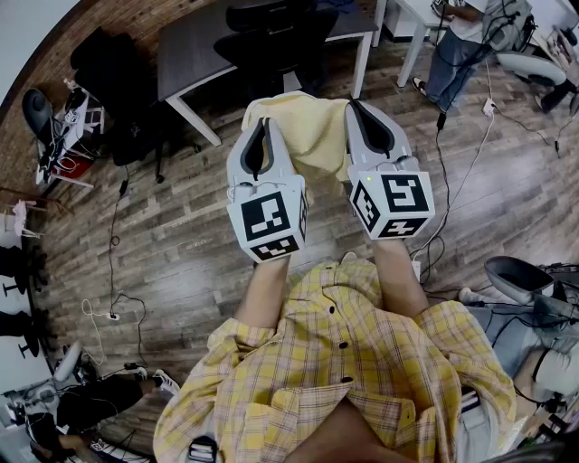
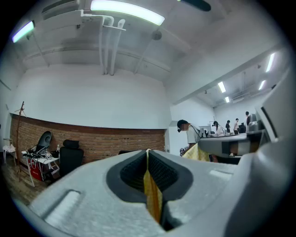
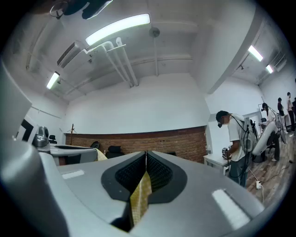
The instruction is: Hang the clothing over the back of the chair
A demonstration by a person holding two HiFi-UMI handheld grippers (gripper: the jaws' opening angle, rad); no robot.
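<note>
A pale yellow garment [image 1: 308, 131] hangs stretched between my two grippers, held up level in front of me. My left gripper [image 1: 260, 145] is shut on its left edge, and a strip of the yellow cloth [image 2: 151, 194] shows pinched between its jaws. My right gripper [image 1: 369, 134] is shut on the right edge, with a fold of yellow cloth [image 3: 140, 198] between its pads. A black office chair [image 1: 271, 41] stands beyond the garment, by the dark desk [image 1: 194, 50]. The chair's back is partly hidden by the cloth.
Cables [image 1: 113, 271] trail over the wooden floor at left. A second black chair [image 1: 118, 81] stands by the brick wall. A person [image 1: 461, 45] stands at the upper right near a white table [image 1: 425, 18]. Another person [image 3: 233, 143] is at a white desk.
</note>
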